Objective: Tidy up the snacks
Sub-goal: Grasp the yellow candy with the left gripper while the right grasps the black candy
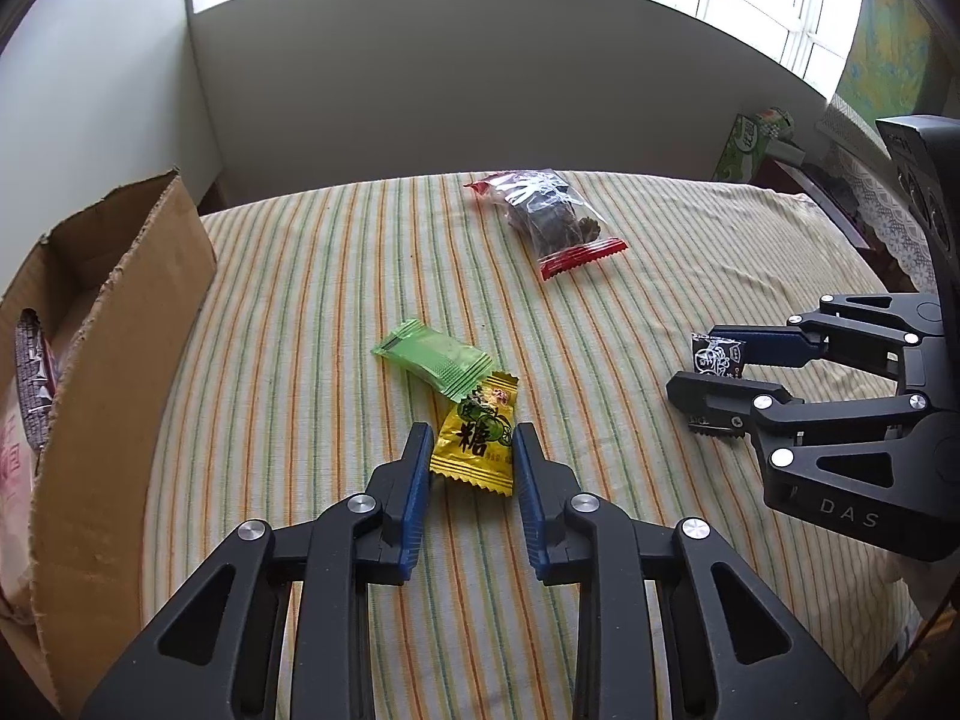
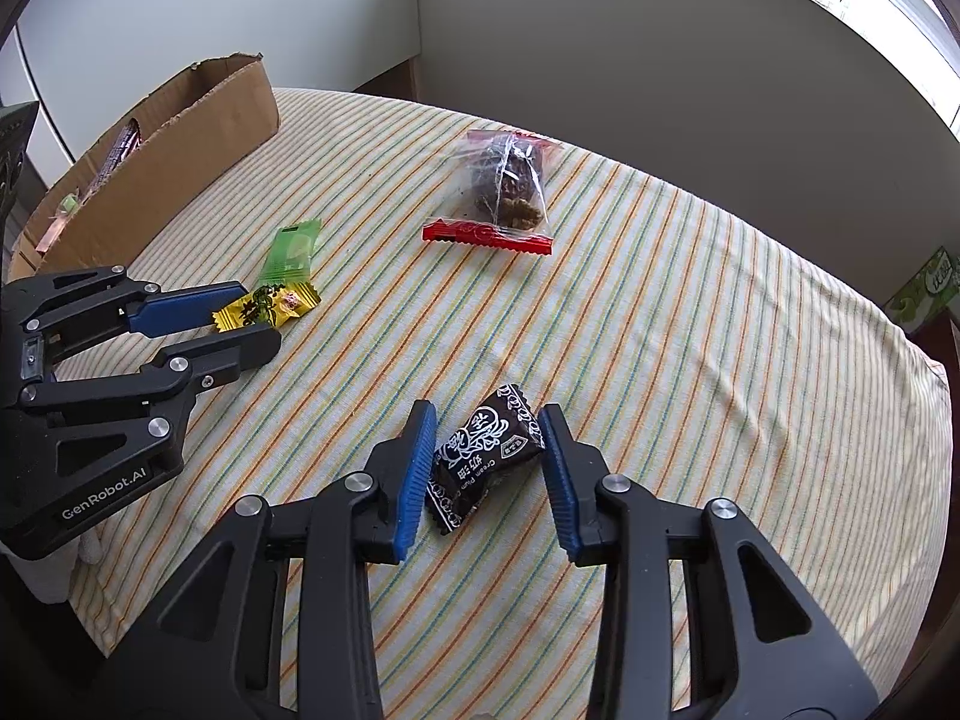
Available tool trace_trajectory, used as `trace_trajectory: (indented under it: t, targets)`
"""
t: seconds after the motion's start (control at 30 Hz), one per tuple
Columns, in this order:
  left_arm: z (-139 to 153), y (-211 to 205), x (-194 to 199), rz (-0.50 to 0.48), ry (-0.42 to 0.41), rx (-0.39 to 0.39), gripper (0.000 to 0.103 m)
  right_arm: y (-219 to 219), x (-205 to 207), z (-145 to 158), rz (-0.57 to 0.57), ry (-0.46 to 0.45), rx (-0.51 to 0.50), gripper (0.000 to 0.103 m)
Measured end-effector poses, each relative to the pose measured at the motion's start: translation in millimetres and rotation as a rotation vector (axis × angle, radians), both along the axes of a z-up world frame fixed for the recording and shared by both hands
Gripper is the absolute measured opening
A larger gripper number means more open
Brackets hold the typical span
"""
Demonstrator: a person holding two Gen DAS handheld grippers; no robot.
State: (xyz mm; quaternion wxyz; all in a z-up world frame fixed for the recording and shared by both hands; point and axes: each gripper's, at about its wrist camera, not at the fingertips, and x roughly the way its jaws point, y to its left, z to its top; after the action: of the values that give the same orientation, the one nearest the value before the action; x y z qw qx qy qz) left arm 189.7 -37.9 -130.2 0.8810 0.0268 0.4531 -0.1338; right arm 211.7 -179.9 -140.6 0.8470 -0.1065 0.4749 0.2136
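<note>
My left gripper (image 1: 472,441) is open with its fingers on either side of a yellow candy packet (image 1: 477,441) lying on the striped cloth; it also shows in the right wrist view (image 2: 255,315). A green packet (image 1: 432,360) lies just beyond the yellow one, overlapping it. My right gripper (image 2: 487,441) is open around a black candy packet (image 2: 483,462); the left finger touches it, the right finger stands apart. A clear bag with red ends (image 1: 549,219) holding dark snacks lies farther back.
An open cardboard box (image 1: 114,360) with several snacks inside stands at the table's left edge. A white wall runs behind the table. A green carton (image 1: 750,144) and clutter sit off the far right corner.
</note>
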Motion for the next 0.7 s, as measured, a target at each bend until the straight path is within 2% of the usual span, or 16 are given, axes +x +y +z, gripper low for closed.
trace_trajectory:
  t: [0.1,0.2,0.3,0.33,0.7]
  targets:
    - [0,-2,3,0.011,0.001,0.009,0.031,-1,0,0,-0.002,-0.001,0.002,0.037]
    - [-1,-4,3,0.008,-0.010,0.032,0.031,-1,0,0,-0.001,-0.001,0.002,0.037]
    - [-1,-9,2,-0.004,-0.020,0.051,0.031,-1,0,0,0.000,-0.001,0.002,0.037]
    - [-1,-10,1,-0.009,-0.022,0.052,0.025,-1,0,0,0.000,-0.001,0.002,0.037]
    - [1,-8,-2,-0.021,-0.020,0.036,0.025,1,-3,-1,0.004,-0.003,0.001,0.035]
